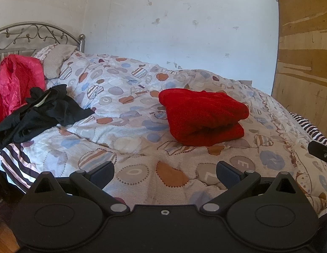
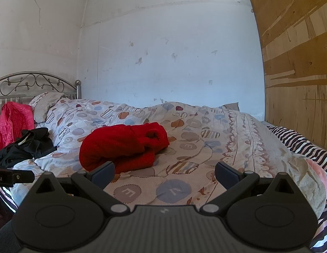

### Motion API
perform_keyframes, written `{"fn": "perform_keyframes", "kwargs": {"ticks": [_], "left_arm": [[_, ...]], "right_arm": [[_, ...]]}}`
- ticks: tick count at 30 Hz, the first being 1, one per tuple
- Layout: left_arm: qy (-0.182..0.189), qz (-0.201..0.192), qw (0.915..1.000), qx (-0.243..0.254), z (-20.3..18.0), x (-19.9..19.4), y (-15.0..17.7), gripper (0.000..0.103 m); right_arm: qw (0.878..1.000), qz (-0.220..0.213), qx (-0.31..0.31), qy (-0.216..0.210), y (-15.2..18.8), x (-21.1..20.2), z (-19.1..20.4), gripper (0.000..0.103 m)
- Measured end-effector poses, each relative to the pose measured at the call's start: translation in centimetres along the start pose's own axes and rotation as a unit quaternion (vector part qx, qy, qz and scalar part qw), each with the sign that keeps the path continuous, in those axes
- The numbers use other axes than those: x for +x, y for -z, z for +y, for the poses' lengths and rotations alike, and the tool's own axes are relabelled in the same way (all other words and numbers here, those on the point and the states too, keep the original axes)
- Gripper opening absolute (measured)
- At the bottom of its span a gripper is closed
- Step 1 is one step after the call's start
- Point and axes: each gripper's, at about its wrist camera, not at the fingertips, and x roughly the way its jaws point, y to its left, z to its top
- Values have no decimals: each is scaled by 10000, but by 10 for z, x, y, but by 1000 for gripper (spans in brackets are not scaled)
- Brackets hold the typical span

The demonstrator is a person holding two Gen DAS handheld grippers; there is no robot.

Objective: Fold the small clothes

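The red garment (image 1: 202,118) lies folded into a thick, layered bundle near the middle of the bed (image 1: 129,130), toward its foot end, resting on the patterned quilt where you have flat room to work. Its doubled edge faces you in the left wrist view, which suggests this piece is done. Your left tool (image 1: 165,171) hovers low over the near edge of the bed, its fingers spread wide and holding nothing. Your right tool (image 2: 165,171) hangs just as empty beside it, fingers apart, with the red bundle just beyond its left fingertip. Both sit clear of the cloth, as you would hold them between one piece and the next. A crumpled black garment (image 1: 43,113) waits near the head end at the left edge of the bed, touching a heap of pink fabric (image 1: 17,82) against the metal headboard (image 1: 32,34). That loose black piece looks like your likely next pick; expect it to need spreading flat before any fold holds.
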Motion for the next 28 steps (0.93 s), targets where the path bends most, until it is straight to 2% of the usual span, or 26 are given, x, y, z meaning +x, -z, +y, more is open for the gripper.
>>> {"fn": "perform_keyframes", "kwargs": {"ticks": [6,28], "left_arm": [[-106,34,9999,38,-2,1,0,102],[-76,166,9998,59,-7,10,0,102]], "right_arm": [[10000,-1,0,0,0,0,0,103],[9999,152,71,8,6,5,-2,103]]}}
